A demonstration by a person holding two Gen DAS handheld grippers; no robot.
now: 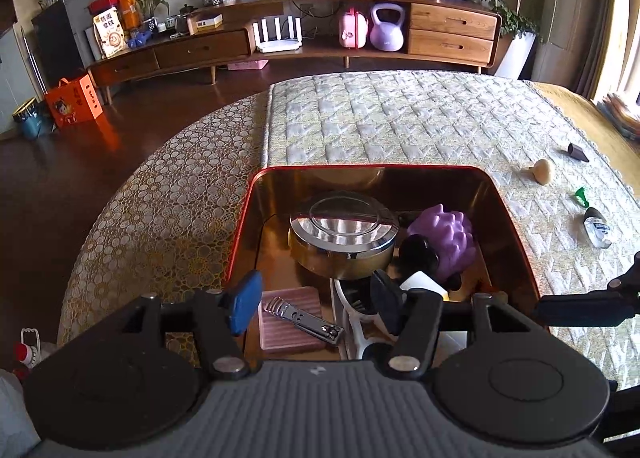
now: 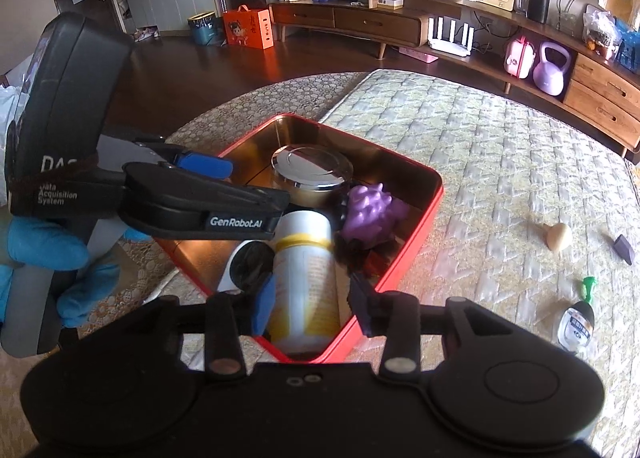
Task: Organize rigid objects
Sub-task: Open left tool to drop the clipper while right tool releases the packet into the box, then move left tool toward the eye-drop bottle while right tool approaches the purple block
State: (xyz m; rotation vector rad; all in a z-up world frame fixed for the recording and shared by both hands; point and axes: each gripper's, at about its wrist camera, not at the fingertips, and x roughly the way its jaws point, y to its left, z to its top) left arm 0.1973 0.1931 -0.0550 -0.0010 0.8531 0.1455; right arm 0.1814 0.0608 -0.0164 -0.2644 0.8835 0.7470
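Note:
A red tin box (image 1: 240, 218) (image 2: 412, 242) with a gold inside sits on the quilted table. It holds a round metal tin (image 1: 344, 238) (image 2: 312, 170), a purple spiky toy (image 1: 444, 234) (image 2: 372, 210), a nail clipper (image 1: 304, 318) on a pink pad, and a white bottle with a black cap (image 2: 304, 274). My left gripper (image 1: 316, 306) is open over the box's near edge; it also shows in the right wrist view (image 2: 224, 178). My right gripper (image 2: 312, 306) is open around the white bottle's base without visibly clamping it.
On the table right of the box lie a wooden knob (image 1: 542, 172) (image 2: 558, 236), a small dark block (image 1: 578, 152) (image 2: 624, 248) and a small bottle with a green tip (image 1: 596, 226) (image 2: 576, 322). A long wooden sideboard (image 1: 280, 42) stands behind.

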